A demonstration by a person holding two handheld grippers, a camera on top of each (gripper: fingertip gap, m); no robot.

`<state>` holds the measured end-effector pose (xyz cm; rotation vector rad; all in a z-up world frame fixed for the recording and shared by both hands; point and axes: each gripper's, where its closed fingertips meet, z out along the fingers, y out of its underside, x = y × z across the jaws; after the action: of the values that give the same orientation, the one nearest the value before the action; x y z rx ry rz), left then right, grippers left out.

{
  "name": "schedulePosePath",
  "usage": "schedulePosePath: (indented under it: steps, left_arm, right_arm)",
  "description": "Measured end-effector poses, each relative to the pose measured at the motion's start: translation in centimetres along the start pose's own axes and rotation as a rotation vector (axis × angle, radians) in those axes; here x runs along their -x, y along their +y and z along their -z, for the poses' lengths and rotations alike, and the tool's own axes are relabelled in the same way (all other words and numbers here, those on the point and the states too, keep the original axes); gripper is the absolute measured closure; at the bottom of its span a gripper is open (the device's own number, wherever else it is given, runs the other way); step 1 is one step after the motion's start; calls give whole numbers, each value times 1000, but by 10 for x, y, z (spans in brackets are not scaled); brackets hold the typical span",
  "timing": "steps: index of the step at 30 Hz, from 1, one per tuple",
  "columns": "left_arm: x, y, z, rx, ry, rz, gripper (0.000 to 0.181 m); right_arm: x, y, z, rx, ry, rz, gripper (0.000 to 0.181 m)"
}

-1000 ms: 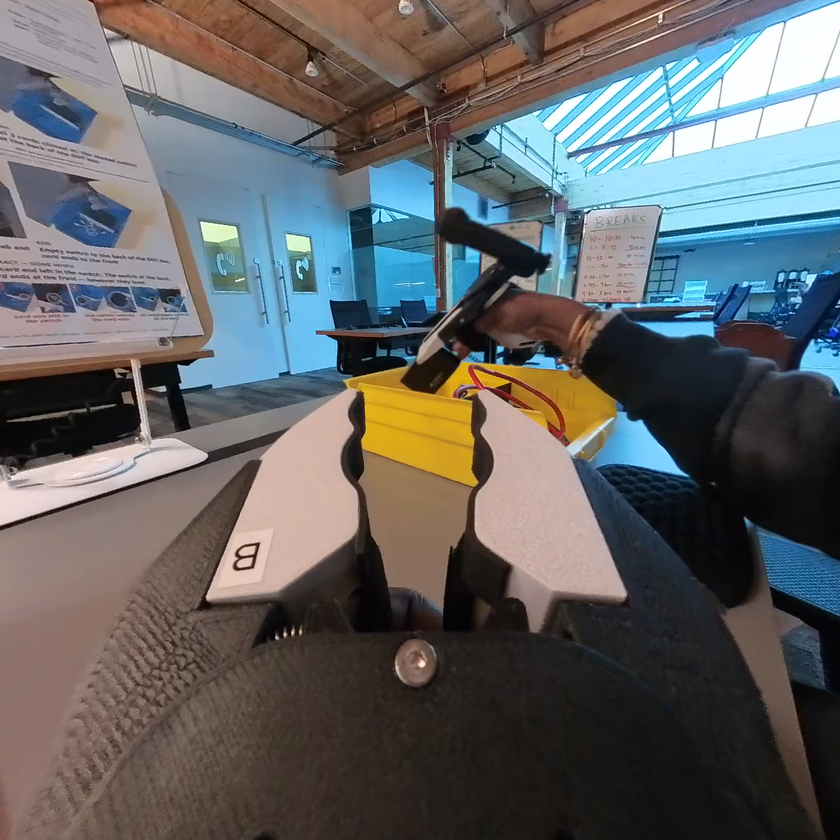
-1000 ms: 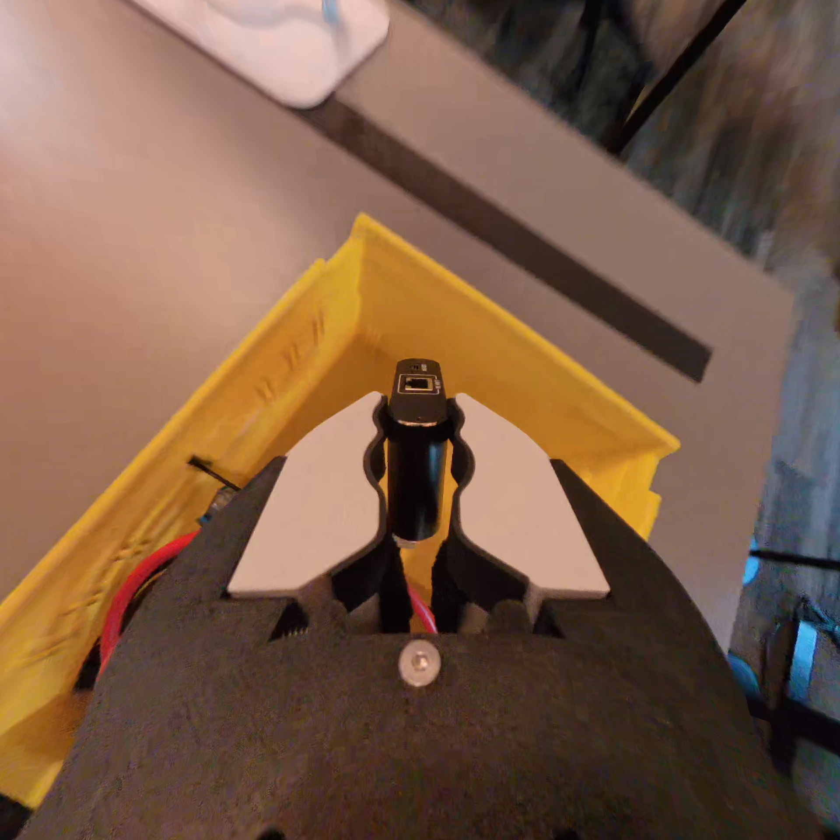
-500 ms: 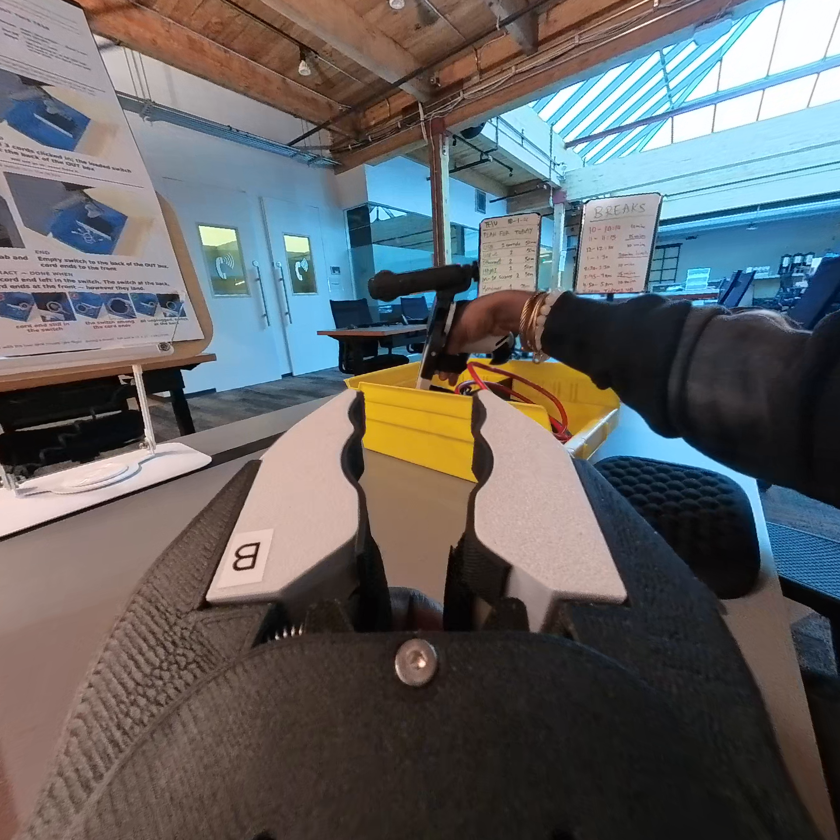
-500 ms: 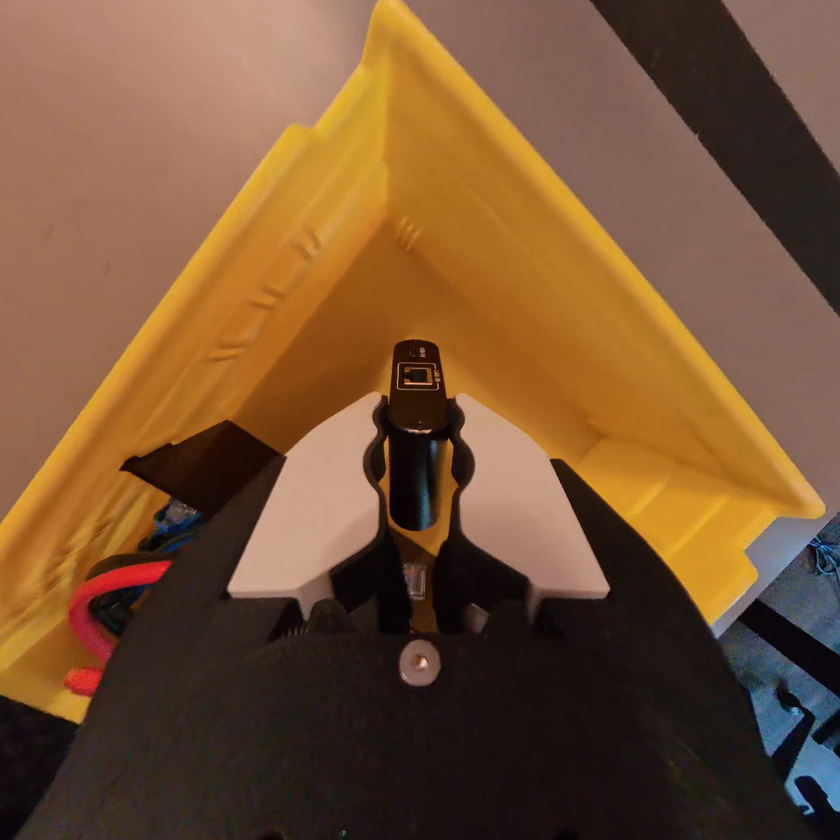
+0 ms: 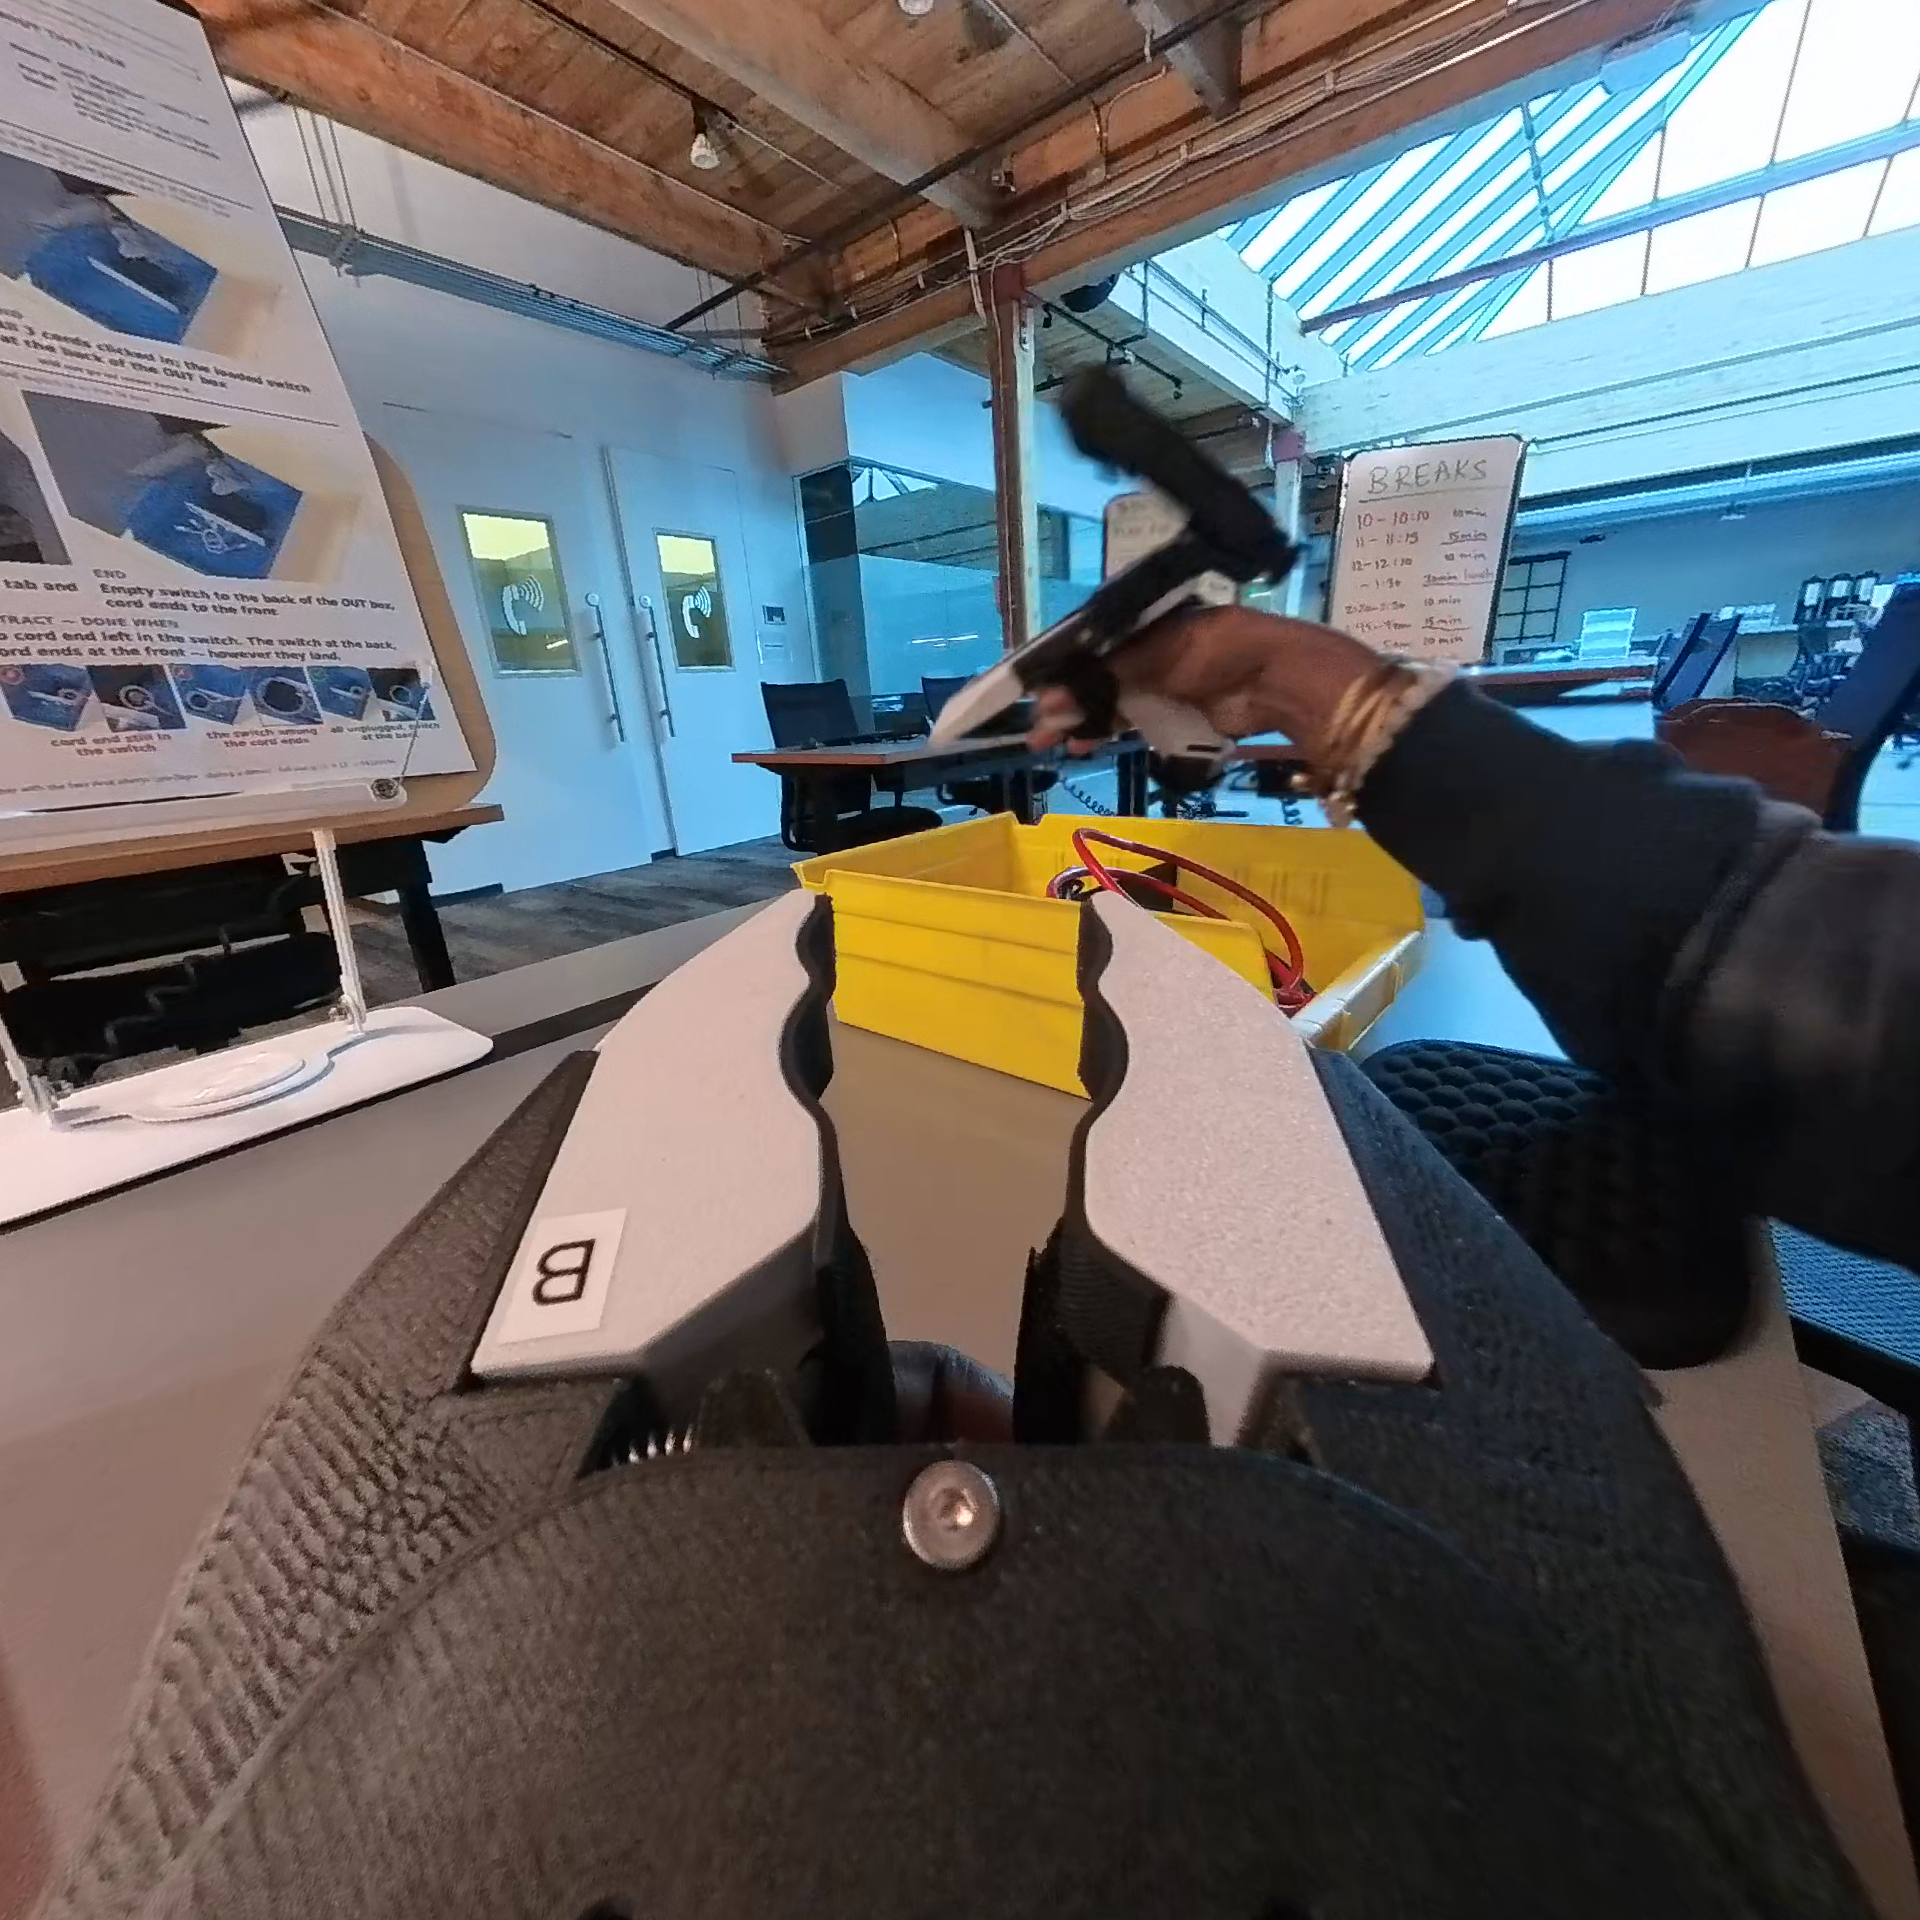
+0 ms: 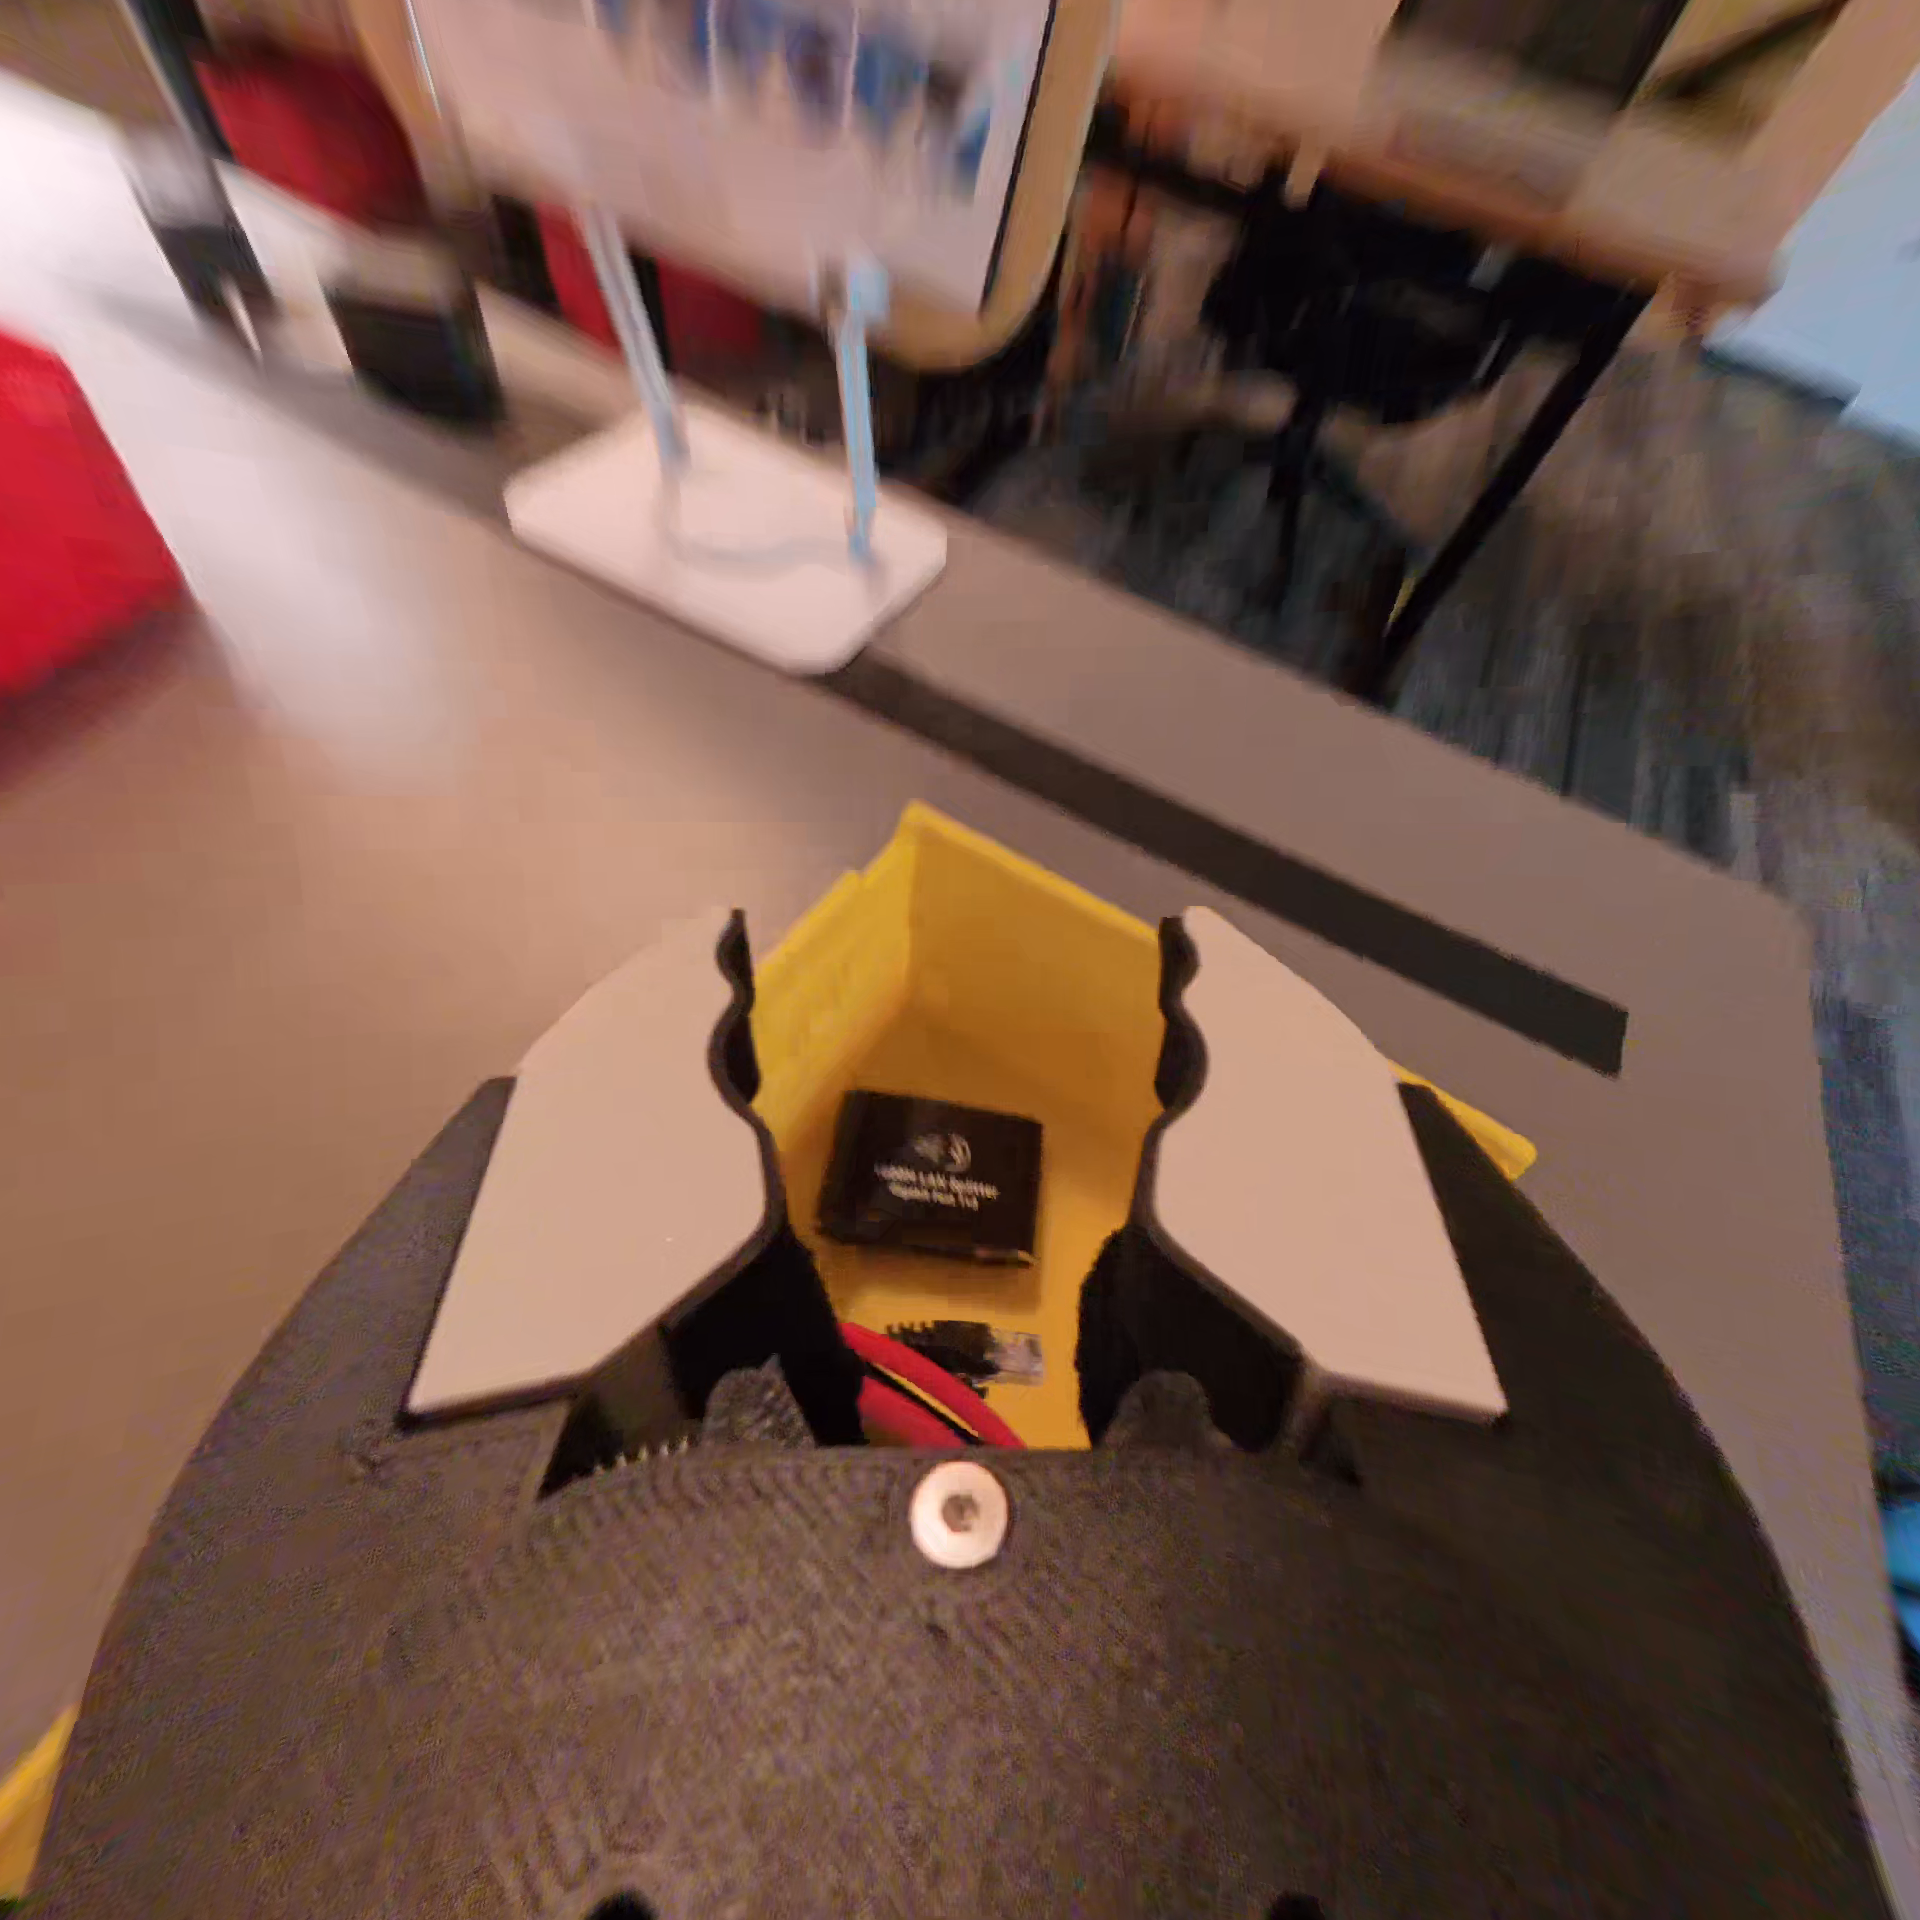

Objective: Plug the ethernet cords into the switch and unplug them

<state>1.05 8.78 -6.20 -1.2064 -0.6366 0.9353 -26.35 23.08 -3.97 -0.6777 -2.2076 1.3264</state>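
The black switch point(image 6: 930, 1179) lies flat on the floor of the yellow bin point(image 6: 997, 966), near its far corner. A red cord point(image 6: 935, 1392) and a clear ethernet plug point(image 6: 1003, 1356) lie just behind it in the bin. My right gripper point(image 6: 951, 925) is open wide and empty above the switch. In the left wrist view it point(image 5: 987, 712) is held by a hand above the bin point(image 5: 966, 977), with a red cord loop point(image 5: 1195, 883) showing inside. My left gripper point(image 5: 951, 914) is open and empty, low over the table and short of the bin.
An instruction sign on a white stand point(image 5: 239, 1070) is at the left of the grey table point(image 5: 156, 1299); its base also shows in the right wrist view point(image 6: 727, 561). A red object point(image 6: 62, 520) sits far left. A black mesh chair point(image 5: 1507, 1122) is by the table's right edge. Tip to tip, the grippers are about 30 cm apart. The left gripper is farther from the black switch point(image 6: 930, 1179), some 35 cm, than the right, some 15 cm.
My right gripper lowered the switch into the bin, let go of it, opened wide and rose and tilted up. My left gripper has not moved.
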Motion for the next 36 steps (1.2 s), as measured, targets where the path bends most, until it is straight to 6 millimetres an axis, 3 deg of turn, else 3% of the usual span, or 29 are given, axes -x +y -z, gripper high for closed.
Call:
schedulePosePath:
  steps: [3,6,10,12,17,19,21,23,26,28,32,36]
  left_arm:
    - [0,0,0,2,-4,-4,137]
    - [0,1,0,3,-8,-13,137]
    - [2,2,-1,6,-22,-25,137]
    - [4,2,0,5,-33,-34,136]
    - [6,2,-1,4,-44,-44,133]
    - [6,2,-1,7,-44,-51,132]
    - [5,2,0,8,-39,-52,132]
    - [4,2,0,11,-34,-51,132]
    - [2,4,-1,17,-26,-55,132]
    - [2,4,0,20,-22,-55,132]
    - [1,5,-1,27,-16,-52,132]
    - [0,6,-1,33,-13,-58,132]
  right_arm:
    - [-7,-26,57,-302,73,-58,91]
    - [-24,-17,111,-390,187,-48,94]
    - [-58,54,154,-141,351,-50,95]
    - [-61,98,167,-3,339,-90,94]
    - [-20,183,181,320,29,-188,92]
    - [-19,210,185,456,40,-146,97]
    - [-25,225,185,539,78,-90,114]
    - [-21,219,175,497,42,-71,137]
    - [-6,196,157,360,-86,-127,137]
    - [-9,188,150,315,-81,-132,133]
    - [-19,193,144,388,14,-168,166]
    - [3,186,137,442,-69,-226,161]
